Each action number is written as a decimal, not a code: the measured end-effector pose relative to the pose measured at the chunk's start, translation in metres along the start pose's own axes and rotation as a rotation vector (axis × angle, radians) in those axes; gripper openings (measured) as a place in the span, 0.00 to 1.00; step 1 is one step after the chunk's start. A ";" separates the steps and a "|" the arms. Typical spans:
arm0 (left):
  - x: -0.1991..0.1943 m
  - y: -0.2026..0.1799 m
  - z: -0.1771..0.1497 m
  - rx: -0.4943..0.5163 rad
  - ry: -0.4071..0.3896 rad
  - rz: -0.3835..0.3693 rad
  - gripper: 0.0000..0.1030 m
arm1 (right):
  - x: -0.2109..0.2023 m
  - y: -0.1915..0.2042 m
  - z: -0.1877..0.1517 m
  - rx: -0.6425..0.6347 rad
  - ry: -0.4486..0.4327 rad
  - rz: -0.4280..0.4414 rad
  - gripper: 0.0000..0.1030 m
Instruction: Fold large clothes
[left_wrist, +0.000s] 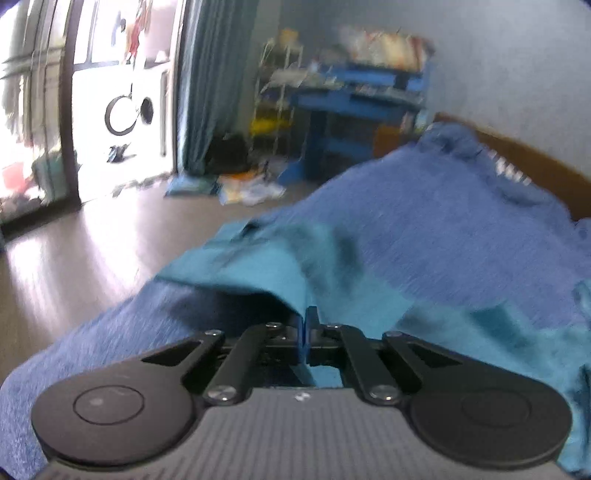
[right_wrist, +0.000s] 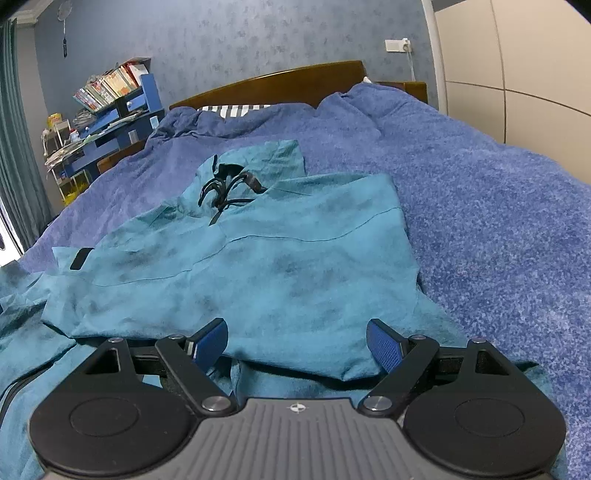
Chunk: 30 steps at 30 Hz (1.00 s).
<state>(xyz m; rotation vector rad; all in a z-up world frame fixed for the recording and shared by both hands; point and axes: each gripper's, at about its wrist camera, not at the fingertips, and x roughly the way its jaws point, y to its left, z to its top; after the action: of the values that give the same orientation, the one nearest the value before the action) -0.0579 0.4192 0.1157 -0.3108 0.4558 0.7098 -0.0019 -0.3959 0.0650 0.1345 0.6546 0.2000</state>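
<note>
A large teal garment (right_wrist: 258, 266) with black drawstrings (right_wrist: 225, 184) lies partly folded on the blue bedspread (right_wrist: 498, 221). My right gripper (right_wrist: 297, 341) is open and empty, its blue pads just above the near folded edge of the garment. In the left wrist view, which is blurred, my left gripper (left_wrist: 306, 325) is shut on an edge of the teal garment (left_wrist: 280, 258) and holds it lifted off the bedspread (left_wrist: 443, 206), with a dark hollow under the raised cloth.
A wooden headboard (right_wrist: 273, 83) and striped pillow (right_wrist: 232, 109) are at the far end of the bed. A blue desk with books (right_wrist: 114, 107) stands left of the bed. The bed's left edge drops to a wood floor (left_wrist: 74, 258) with clutter (left_wrist: 243, 188).
</note>
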 end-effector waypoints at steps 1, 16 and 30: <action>-0.007 -0.009 0.005 0.011 -0.026 -0.024 0.00 | 0.000 0.000 0.000 0.000 -0.001 0.001 0.81; -0.142 -0.235 0.007 0.344 -0.238 -0.477 0.00 | -0.003 -0.008 0.003 0.048 -0.016 0.014 0.81; -0.102 -0.182 -0.024 0.334 -0.124 -0.272 0.27 | -0.004 -0.006 0.004 0.058 -0.019 0.030 0.82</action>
<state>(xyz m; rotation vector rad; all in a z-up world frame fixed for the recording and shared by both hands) -0.0089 0.2217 0.1675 -0.0124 0.3972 0.3760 -0.0016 -0.4026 0.0691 0.2020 0.6405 0.2079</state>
